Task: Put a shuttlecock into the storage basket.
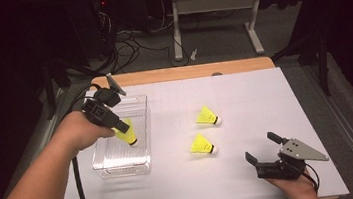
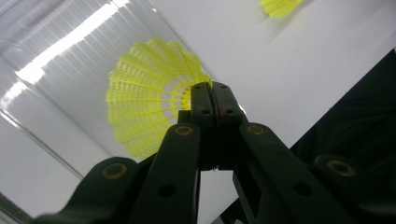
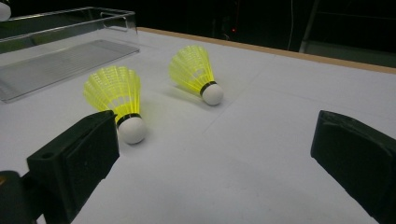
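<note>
My left gripper (image 1: 123,127) hangs over a clear plastic box (image 1: 138,115) at the table's left, shut on a yellow shuttlecock (image 1: 130,136). In the left gripper view the gripper (image 2: 212,91) pinches the rim of the shuttlecock's (image 2: 144,100) skirt above the box floor (image 2: 60,60). Two more yellow shuttlecocks with white corks lie on the white sheet, one farther (image 1: 207,116) and one nearer (image 1: 203,145). My right gripper (image 1: 261,146) rests near the front right, open and holding nothing. The right gripper view has its gripper (image 3: 219,154) facing both shuttlecocks (image 3: 114,95) (image 3: 194,67).
A white sheet (image 1: 245,101) covers the wooden table (image 1: 186,72). Past the far edge the floor holds cables and a desk's legs (image 1: 254,25). A black cable (image 1: 80,191) trails from the left gripper along the forearm. The box (image 3: 60,51) sits left of the loose shuttlecocks.
</note>
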